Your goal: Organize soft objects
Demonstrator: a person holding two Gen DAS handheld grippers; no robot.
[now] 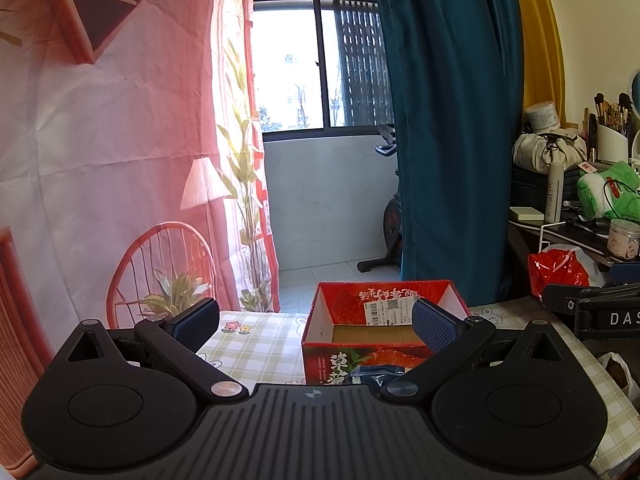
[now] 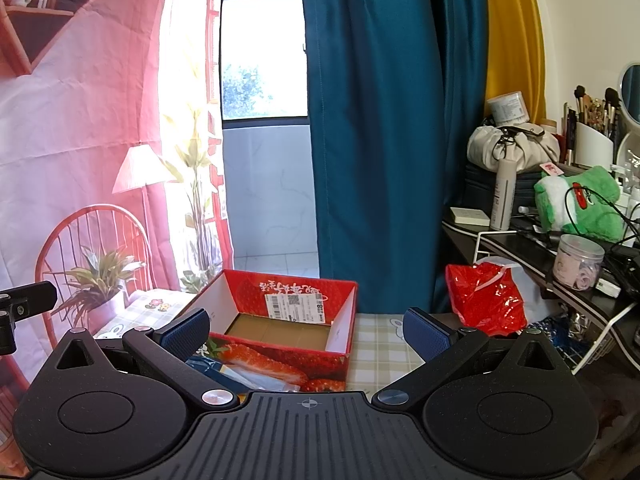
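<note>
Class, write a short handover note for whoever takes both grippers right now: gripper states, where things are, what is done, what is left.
Left gripper: open, holding nothing.
Right gripper: open, holding nothing.
The red box sits on the checked tablecloth, open and with nothing inside. A blue packet lies just in front of it.
Done: nothing in the box yet.
Left: pick up the soft things, probably starting with the packet, and put them in.

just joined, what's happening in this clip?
A person holds two claws over a table with a checked cloth. Both the left claw and the right claw are open and hold nothing. A red strawberry-print box sits open ahead of them, its cardboard floor bare. A blue plastic packet lies in front of the box, partly hidden by the claws. Nothing has been put in the box yet.
</note>
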